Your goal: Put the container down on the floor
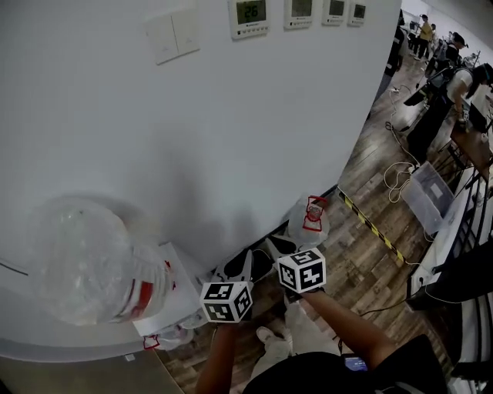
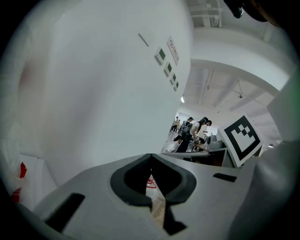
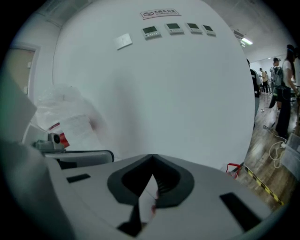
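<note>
A big white curved wall (image 1: 231, 138) fills most of the view. High up on it are two white square light switches (image 1: 174, 34) and a row of small grey wall screens (image 1: 250, 15). At the bottom left is the rounded edge of a white counter (image 1: 54, 338). The floor (image 1: 362, 265) is made of brown wooden planks. A yellow and black striped tape line (image 1: 375, 228) runs across it. Farther off, white cables (image 1: 397, 175) lie near a clear plastic box (image 1: 427, 196). People (image 1: 461, 83) stand far away. A bright ceiling lamp (image 3: 247, 41) shines above.
</note>
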A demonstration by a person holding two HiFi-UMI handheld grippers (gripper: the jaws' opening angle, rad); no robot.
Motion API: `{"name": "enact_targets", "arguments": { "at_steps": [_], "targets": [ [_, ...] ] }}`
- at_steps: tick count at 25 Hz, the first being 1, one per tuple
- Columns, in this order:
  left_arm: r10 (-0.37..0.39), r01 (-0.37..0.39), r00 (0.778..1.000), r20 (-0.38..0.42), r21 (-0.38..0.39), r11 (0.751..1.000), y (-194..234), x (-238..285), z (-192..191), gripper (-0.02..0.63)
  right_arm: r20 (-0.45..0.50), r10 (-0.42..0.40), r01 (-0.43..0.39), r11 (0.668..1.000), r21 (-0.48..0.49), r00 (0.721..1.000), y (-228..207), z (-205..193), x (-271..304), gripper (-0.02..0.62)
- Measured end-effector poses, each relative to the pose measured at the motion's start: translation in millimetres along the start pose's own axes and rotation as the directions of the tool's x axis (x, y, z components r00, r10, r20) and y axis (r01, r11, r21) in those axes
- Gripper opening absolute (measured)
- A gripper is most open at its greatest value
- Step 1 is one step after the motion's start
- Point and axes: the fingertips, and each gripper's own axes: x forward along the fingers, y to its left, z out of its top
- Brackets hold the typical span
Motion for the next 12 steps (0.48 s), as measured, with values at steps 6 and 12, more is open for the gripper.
{"name": "enact_targets", "arguments": {
  "at_steps": [6,12],
  "targets": [
    [-0.006,0.004,0.999,0.045,0.045,0.999,-20.3,-32.1,16.2,0.018,0.049,0.026,-0.024,0.998,-0.054,0.998,22.0,17.7,-34.7,0.029],
    [0.002,-0.006,0.996,0.091,0.046,0.999,-38.4,-54.8,35.7,0.018,0.103,0.065,-0.055,0.993,-0.105,0.993,37.9,38.4,-68.5,0.029]
  ]
}}
